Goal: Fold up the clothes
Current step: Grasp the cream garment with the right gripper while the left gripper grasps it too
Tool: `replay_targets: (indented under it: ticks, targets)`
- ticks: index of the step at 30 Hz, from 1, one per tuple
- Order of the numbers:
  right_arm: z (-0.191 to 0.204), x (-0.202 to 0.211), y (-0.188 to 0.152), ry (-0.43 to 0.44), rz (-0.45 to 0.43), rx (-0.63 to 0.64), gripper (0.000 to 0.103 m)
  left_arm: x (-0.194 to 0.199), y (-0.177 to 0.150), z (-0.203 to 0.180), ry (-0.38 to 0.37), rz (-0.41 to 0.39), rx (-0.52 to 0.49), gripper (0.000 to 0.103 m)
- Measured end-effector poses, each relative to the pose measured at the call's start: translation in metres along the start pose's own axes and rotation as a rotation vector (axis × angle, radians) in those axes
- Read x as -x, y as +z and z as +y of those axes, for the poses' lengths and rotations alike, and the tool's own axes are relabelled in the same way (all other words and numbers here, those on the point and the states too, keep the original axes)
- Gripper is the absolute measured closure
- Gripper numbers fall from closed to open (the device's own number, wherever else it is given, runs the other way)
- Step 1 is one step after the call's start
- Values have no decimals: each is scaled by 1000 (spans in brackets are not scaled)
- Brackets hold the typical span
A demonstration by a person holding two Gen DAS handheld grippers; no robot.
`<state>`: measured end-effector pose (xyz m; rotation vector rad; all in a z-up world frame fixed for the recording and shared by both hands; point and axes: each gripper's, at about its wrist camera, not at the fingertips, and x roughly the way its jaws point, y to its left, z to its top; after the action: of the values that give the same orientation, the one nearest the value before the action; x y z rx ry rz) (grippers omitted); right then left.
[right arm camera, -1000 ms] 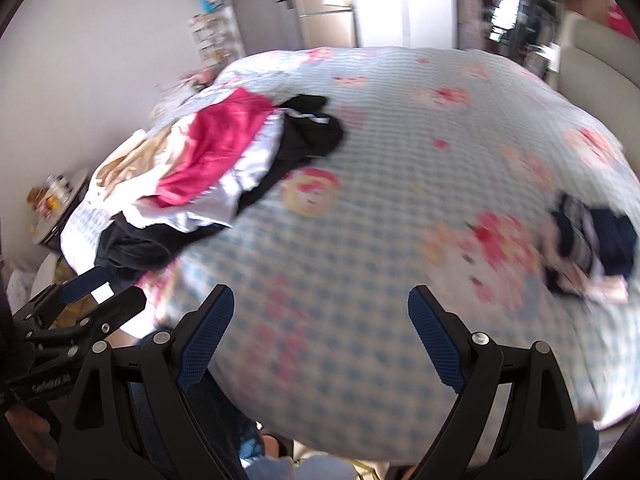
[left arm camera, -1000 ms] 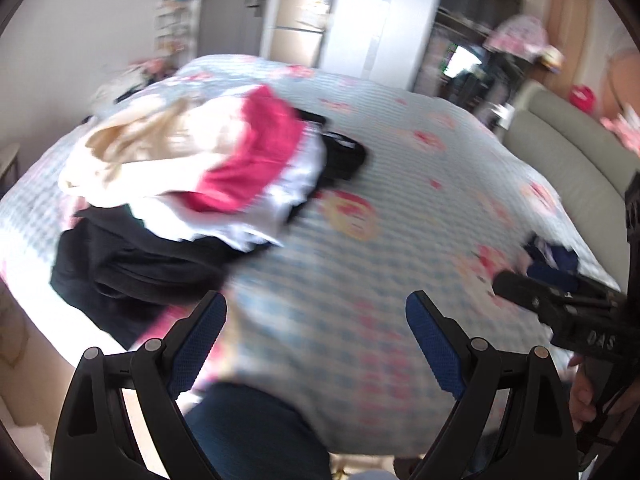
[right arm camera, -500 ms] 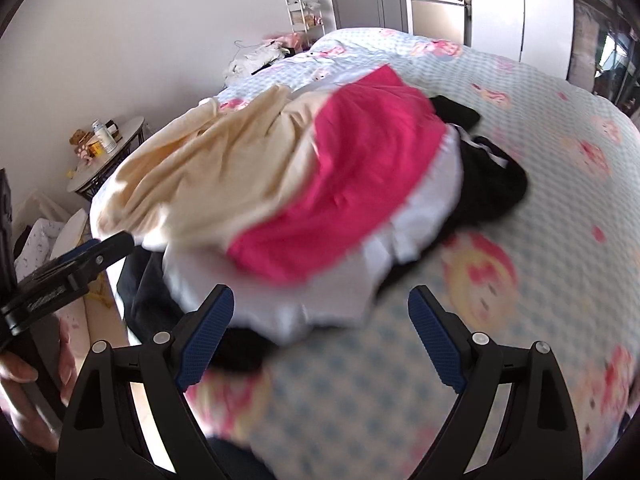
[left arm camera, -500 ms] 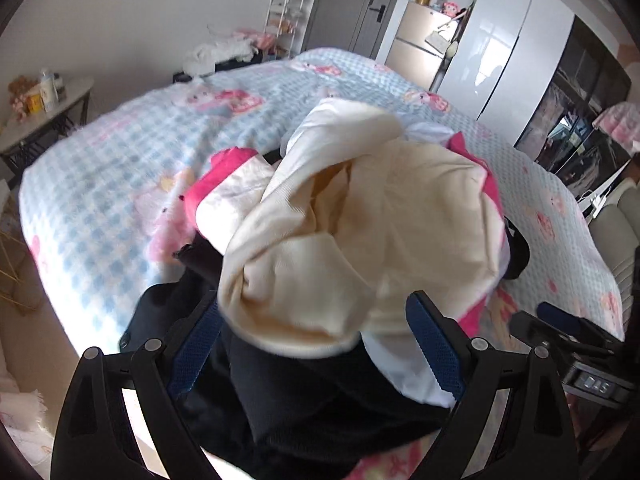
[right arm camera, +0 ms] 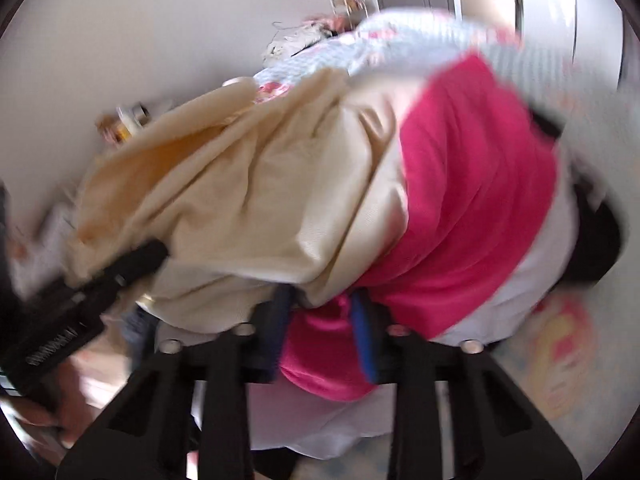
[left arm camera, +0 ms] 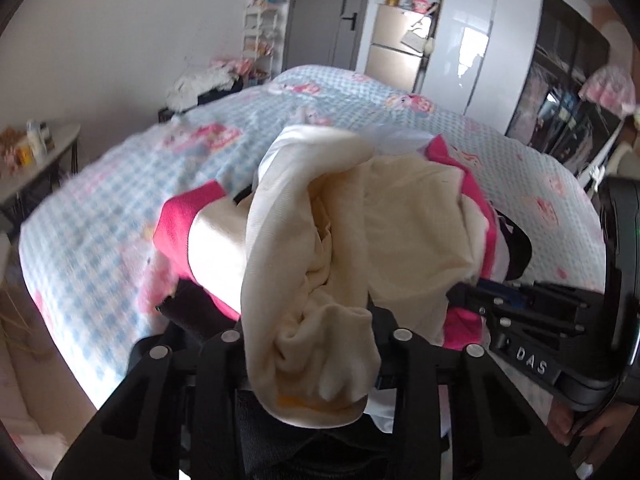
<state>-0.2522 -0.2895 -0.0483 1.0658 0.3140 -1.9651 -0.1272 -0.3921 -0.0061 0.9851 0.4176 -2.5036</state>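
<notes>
A pile of clothes lies on the checked bed [left arm camera: 120,208]. On top is a cream garment [left arm camera: 360,232], over a pink garment [right arm camera: 472,184], a white one [right arm camera: 540,248] and black ones [left arm camera: 192,312]. My left gripper [left arm camera: 316,344] is closing, and a bunched fold of the cream garment fills the gap and hides the pads. My right gripper [right arm camera: 322,320] is closing too, its blue pads [right arm camera: 364,332] pressing a fold of the pink garment just under the cream garment's [right arm camera: 248,200] edge. The right gripper [left arm camera: 480,300] also shows at the pile's right side in the left wrist view.
A side table [left arm camera: 40,148] with bottles stands left of the bed. A fridge [left arm camera: 400,48], a shelf [left arm camera: 260,36] and a door are at the far wall, dark shelving at the right. A hand [left arm camera: 600,428] holds the right gripper's handle.
Both grippers swept from the open bedspread to the clothes pile. Their jaws went from wide apart to narrow, the left around cream cloth, the right around pink cloth.
</notes>
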Motion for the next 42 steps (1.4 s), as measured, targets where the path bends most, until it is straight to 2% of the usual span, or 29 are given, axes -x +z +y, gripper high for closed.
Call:
replay_targets:
  ticks: [5,8,9,12,14,17,21,24,25,26,28,29,30,32,33,34,35,37,38,39,40,41,42]
  targets:
    - [-7,46,-3,-89,-82,18,96,45,3,-36,-132,-37,-59,72]
    - [-21,79,-20,-172,-117,-1,99,63,-4,-64,-304,-18,-48,73]
    - [-26,90,-26,-206,-126,-10,102,66,-8,-76,-336,-10,-56,73]
    - [-48,123,-39,-278,-154,-49,102,72,-25,-120,-405,19,-106,73]
    - [-68,154,-59,-306,-170,-86,102,72,-41,-150,-474,52,-127,73]
    - [-88,190,-92,-288,-175,-134,101,70,-75,-195,-564,104,-155,74]
    - [-103,223,-138,-273,-158,-189,100,59,-126,-233,-662,218,-127,74]
    - [-109,229,-167,-258,-126,-220,90,50,-156,-245,-674,290,-92,72]
    - [-109,227,-175,-250,-111,-227,82,49,-162,-246,-680,305,-74,68]
    - [-109,226,-183,-240,-95,-233,74,48,-167,-245,-684,315,-59,66]
    - [-110,220,-195,-216,-66,-253,71,56,-167,-238,-680,292,-49,60]
    - [-109,214,-198,-200,-54,-261,62,63,-164,-230,-657,259,-52,56]
    - [-107,208,-200,-183,-43,-269,50,65,-163,-221,-636,236,-57,54]
    - [-104,197,-204,-142,-35,-287,42,70,-157,-203,-579,204,-51,50]
    - [-103,191,-206,-111,-35,-299,33,70,-155,-190,-532,194,-35,42]
    - [-102,186,-208,-78,-36,-311,28,69,-154,-178,-485,183,-19,38]
    - [-99,179,-208,-66,-23,-310,19,67,-153,-165,-441,178,0,38]
    - [-94,156,-211,-95,18,-261,15,49,-153,-140,-383,202,47,33]
    - [-92,144,-212,-111,38,-234,14,36,-154,-131,-382,230,64,31]
    - [-89,133,-214,-127,58,-208,22,22,-155,-122,-380,258,81,29]
    - [-93,121,-219,-170,78,-211,34,9,-157,-114,-380,288,94,28]
    - [-101,114,-225,-224,104,-245,70,-5,-158,-112,-386,322,88,27]
    - [-109,107,-232,-279,131,-284,78,-18,-157,-117,-389,360,77,27]
